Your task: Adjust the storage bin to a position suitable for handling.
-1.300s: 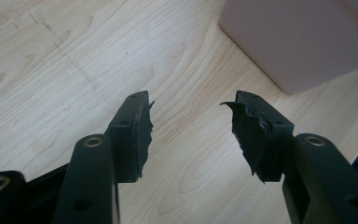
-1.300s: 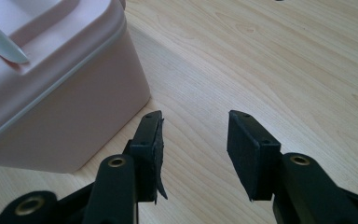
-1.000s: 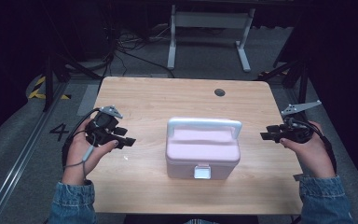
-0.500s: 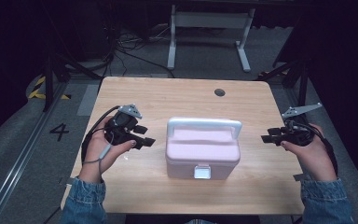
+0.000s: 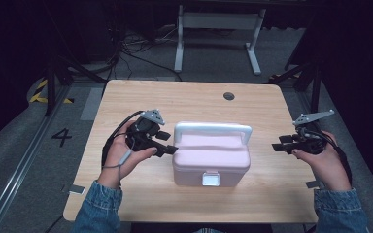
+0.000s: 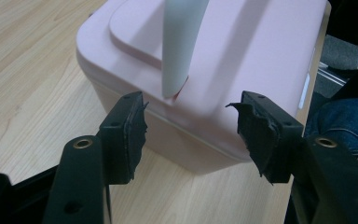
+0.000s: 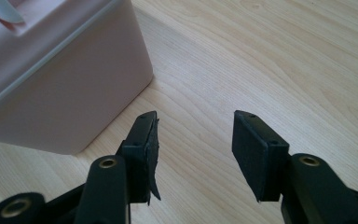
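- The left gripper (image 5: 167,146) has travelled in from the left part of the table (image 5: 194,99) over the last second and now sits right against the left end of the pink box (image 5: 211,158); half a second ago there was a clear gap between them.
- Its jaws are spread wide and hold nothing. In the left gripper view the box's end wall and the foot of its white handle (image 6: 179,46) lie just ahead of the fingertips (image 6: 129,126), centred between them.
- The right gripper (image 5: 280,146) has barely shifted. It hangs off the box's right end, well apart from it, jaws also open and empty; in the right gripper view the box corner (image 7: 121,60) lies ahead and to the left of the fingers (image 7: 256,149), with bare wood between them.
- The box stands in the middle of the table, lid shut, clasp facing the person.
- Judging by this, the left side is nearly placed for a hold on the box or its handle, while the right side has yet to close in.
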{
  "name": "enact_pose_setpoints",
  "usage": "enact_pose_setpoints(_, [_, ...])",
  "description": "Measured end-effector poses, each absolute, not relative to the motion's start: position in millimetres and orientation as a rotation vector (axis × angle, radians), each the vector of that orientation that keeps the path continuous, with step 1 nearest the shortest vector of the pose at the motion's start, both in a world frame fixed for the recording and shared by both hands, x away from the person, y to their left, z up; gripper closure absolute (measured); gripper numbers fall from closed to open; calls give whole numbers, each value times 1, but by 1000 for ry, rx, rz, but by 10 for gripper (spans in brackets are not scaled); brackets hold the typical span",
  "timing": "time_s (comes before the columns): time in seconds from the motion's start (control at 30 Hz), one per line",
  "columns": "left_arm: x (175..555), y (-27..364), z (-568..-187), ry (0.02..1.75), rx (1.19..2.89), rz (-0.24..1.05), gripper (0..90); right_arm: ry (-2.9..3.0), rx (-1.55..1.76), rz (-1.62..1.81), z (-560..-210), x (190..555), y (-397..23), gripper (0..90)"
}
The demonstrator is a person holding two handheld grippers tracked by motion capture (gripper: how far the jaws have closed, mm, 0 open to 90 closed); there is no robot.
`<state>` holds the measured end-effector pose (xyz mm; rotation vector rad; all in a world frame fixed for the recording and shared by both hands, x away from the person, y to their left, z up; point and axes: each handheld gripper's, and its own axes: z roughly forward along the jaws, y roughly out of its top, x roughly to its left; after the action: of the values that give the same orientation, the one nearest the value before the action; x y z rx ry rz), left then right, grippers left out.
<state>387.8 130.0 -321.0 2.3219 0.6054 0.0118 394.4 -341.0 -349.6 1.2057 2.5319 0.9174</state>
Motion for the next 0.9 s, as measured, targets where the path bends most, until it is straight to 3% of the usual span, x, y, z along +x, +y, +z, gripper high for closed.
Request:
enact_pose_setpoints(0.53, [395, 106, -328, 555, 2256, 53, 454, 2535, 1174, 911, -356, 392, -336, 521])
enact_pose_setpoints(0.63, [394, 106, -327, 557, 2222, 89, 523, 2550, 1171, 925, -359, 392, -333, 566])
enact_pose_setpoints(0.9, [393, 107, -328, 585, 2205, 185, 740, 2555, 1172, 931, -364, 391, -326, 577])
